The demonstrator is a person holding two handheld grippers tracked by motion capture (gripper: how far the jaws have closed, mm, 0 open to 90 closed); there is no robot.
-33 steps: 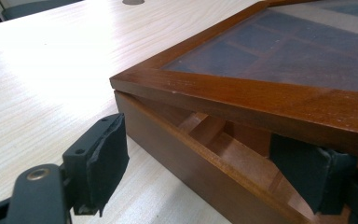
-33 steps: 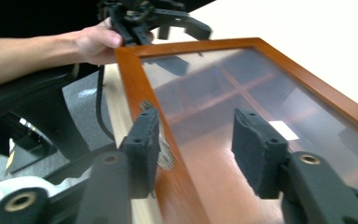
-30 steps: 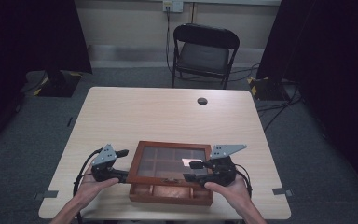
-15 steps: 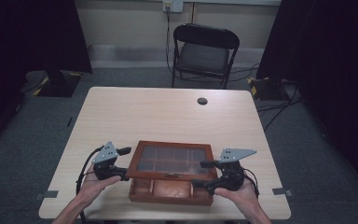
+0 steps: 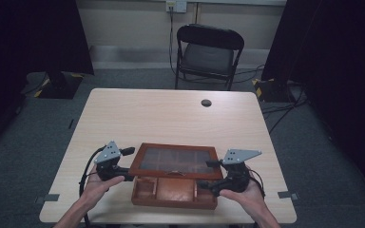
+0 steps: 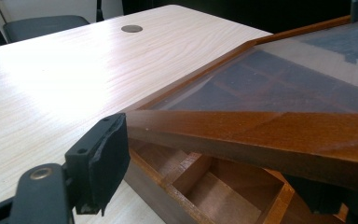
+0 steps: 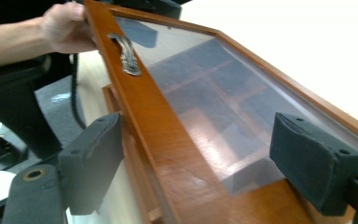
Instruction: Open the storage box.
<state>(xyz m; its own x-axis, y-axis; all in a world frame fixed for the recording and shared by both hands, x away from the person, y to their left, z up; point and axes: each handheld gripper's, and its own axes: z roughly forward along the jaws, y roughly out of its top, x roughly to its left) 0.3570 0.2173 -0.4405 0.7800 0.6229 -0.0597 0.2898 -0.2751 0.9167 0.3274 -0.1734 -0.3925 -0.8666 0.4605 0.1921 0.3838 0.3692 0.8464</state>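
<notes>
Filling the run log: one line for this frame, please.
scene: wooden box on table | lid: glass-paned, front edge raised | left gripper: at lid's left corner | right gripper: at lid's right corner

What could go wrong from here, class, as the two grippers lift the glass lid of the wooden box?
1. The lid is raised at its front, with the compartments open beneath. If either gripper loses it, it could drop and the glass might crack.
2. The left gripper and right gripper work opposite corners; uneven lifting could twist the frame.
3. The box sits near the table edge, so a pull might slide it off.
</notes>
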